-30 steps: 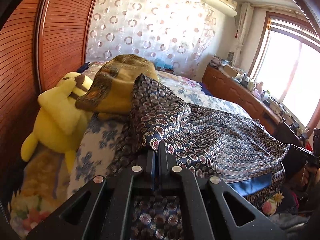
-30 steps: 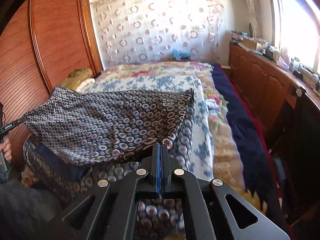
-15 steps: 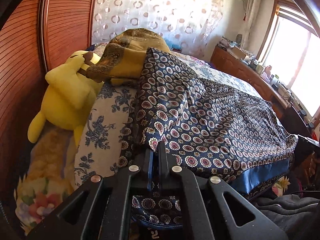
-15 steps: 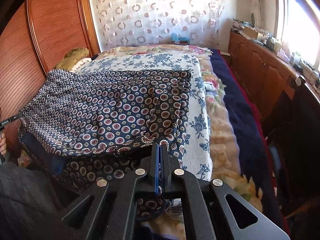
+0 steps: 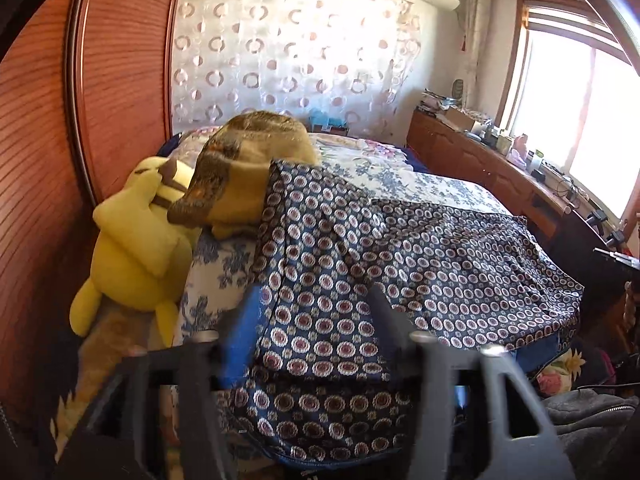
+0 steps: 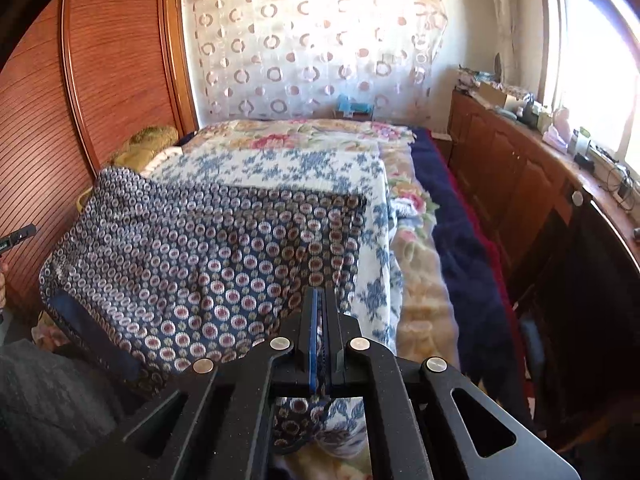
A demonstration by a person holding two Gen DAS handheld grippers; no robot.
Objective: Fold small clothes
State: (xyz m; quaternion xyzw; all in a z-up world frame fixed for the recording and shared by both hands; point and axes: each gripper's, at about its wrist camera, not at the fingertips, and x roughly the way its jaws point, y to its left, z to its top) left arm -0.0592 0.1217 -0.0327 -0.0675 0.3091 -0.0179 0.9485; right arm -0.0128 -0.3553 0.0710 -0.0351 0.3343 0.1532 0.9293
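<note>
Bed (image 6: 416, 300) covered with floral blankets, set beside wooden wardrobe (image 5: 44, 200). Patterned navy garment (image 5: 360, 264) is spread over near end of bed, front edge hanging over the side, far corner lying against olive pillow (image 5: 248, 168). Yellow plush toy (image 5: 136, 248) is wedged between bed and wardrobe. Left gripper (image 5: 312, 312): jaws have just been opening, now spread wide, cloth lies between the blurred fingers, no pinch seen. Right gripper (image 6: 320, 320) is closed, garment edge clamped between its pads
</note>
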